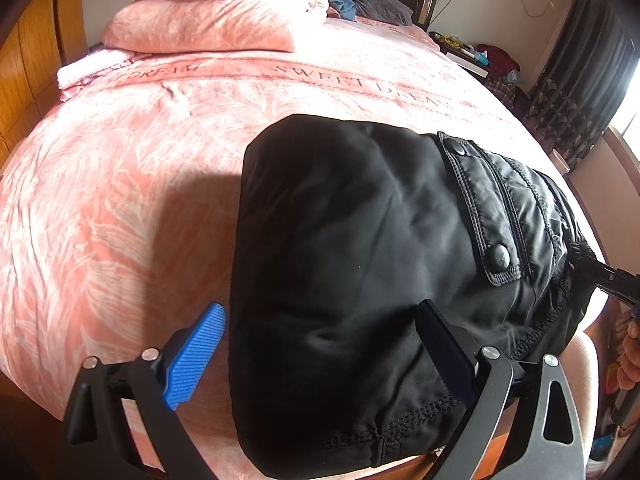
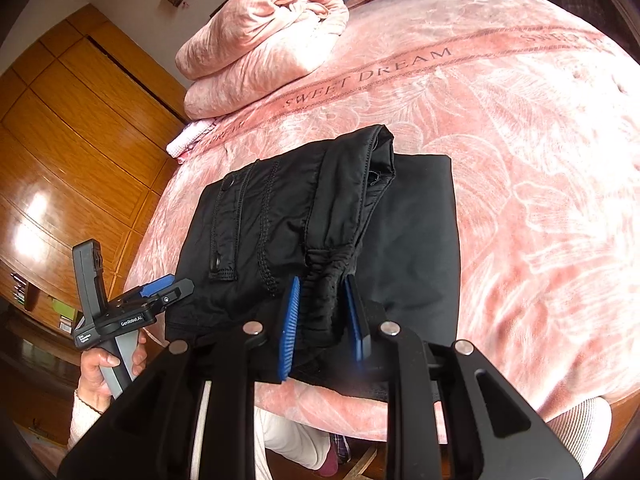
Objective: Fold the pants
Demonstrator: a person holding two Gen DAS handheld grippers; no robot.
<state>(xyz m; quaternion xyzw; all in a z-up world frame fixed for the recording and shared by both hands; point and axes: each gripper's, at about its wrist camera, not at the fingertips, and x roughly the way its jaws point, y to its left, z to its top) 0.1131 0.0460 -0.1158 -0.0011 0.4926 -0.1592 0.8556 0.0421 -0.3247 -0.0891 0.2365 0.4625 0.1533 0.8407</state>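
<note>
Black pants (image 1: 352, 248) lie folded into a thick stack on the pink bedspread near the bed's front edge. A snap-flap pocket (image 1: 484, 208) faces up. My left gripper (image 1: 320, 344) is open, its fingers straddling the near-left corner of the stack. It also shows in the right wrist view (image 2: 168, 290) at the pants' left edge. My right gripper (image 2: 322, 324) is shut on a bunched fold of the pants (image 2: 320, 216), at the waistband end, and holds it slightly lifted over the lower layer.
A folded pink quilt (image 1: 216, 8) sits at the far side of the bed (image 1: 100, 200). A wooden wardrobe (image 2: 72, 152) stands to the left. A bedside table (image 1: 472, 56) with clutter and dark curtains (image 1: 580, 80) are at the right.
</note>
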